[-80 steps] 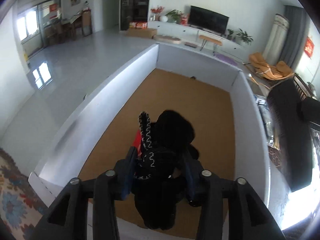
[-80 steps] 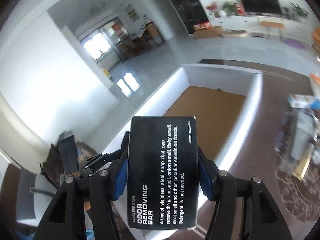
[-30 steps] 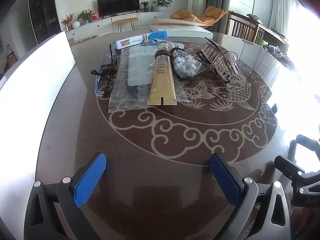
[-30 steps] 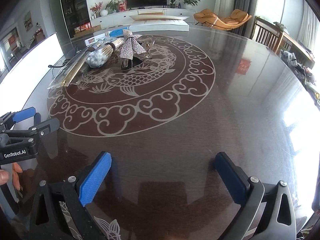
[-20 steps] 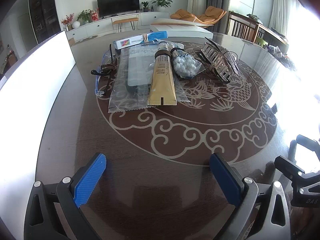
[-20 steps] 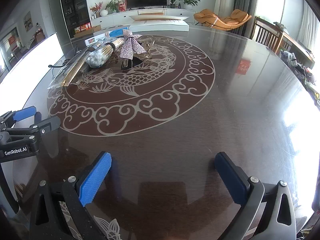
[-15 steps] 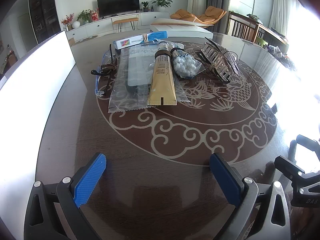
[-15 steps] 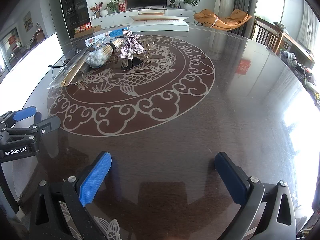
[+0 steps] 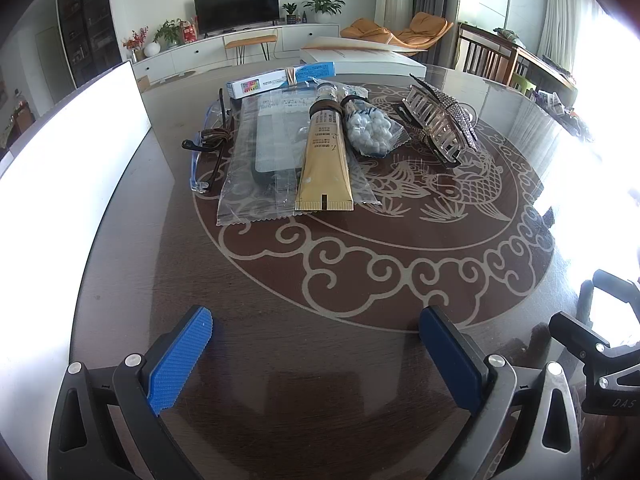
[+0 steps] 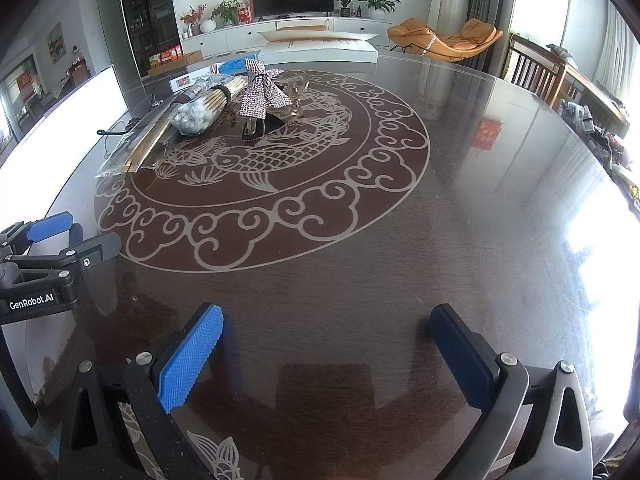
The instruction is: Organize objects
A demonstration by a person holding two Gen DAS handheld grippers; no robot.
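Both grippers hover low over a dark round table [image 9: 320, 320] with a carp pattern. My left gripper [image 9: 316, 348] is open and empty. My right gripper [image 10: 326, 344] is open and empty. Far ahead lie a gold tube [image 9: 325, 160], a bag of white balls [image 9: 370, 128], a rhinestone hair claw [image 9: 440, 120], clear plastic packets [image 9: 256, 160], glasses [image 9: 208, 148] and a blue-white box [image 9: 280, 78]. In the right wrist view the hair claw [image 10: 262, 98], the bag [image 10: 194, 116] and the gold tube [image 10: 150, 140] show at the far left.
A white box wall [image 9: 68, 168] stands along the table's left edge. A flat white box [image 9: 360, 60] lies at the table's far edge. The left gripper's body [image 10: 40, 268] shows at the left of the right wrist view. Chairs [image 10: 532, 68] stand to the right.
2.7 s ago my left gripper held a black plush toy and my right a black soap box over the white box. Both are now open and empty. No motion in the last second.
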